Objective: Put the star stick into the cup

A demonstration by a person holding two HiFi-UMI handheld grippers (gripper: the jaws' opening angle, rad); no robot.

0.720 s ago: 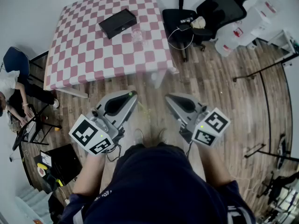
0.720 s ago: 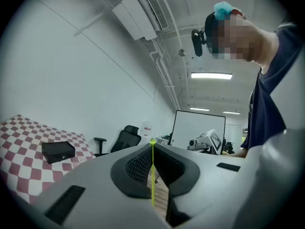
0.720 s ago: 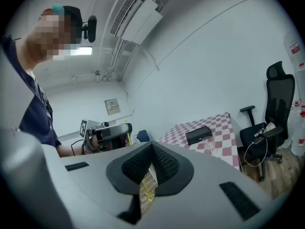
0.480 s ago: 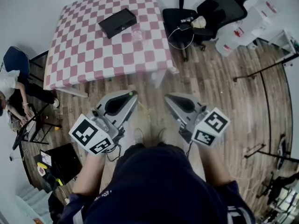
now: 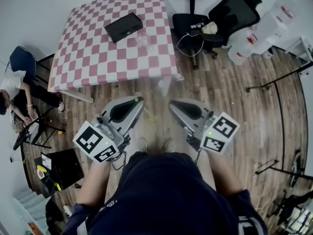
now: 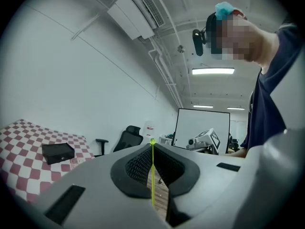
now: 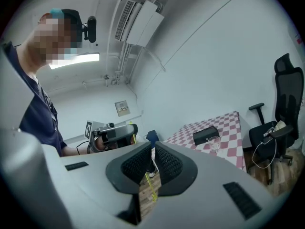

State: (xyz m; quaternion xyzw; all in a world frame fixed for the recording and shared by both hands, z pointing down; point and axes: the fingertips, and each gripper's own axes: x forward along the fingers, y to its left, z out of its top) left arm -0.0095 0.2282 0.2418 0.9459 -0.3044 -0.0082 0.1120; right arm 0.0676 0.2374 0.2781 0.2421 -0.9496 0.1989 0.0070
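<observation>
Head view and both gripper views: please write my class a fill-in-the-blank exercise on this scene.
Of the left gripper and right gripper, the ____ one is shut on the star stick.
The clear cup stands on the table near a ____ box.
The table's cloth is checked white and ____.
Missing words: left, black, pink.
</observation>
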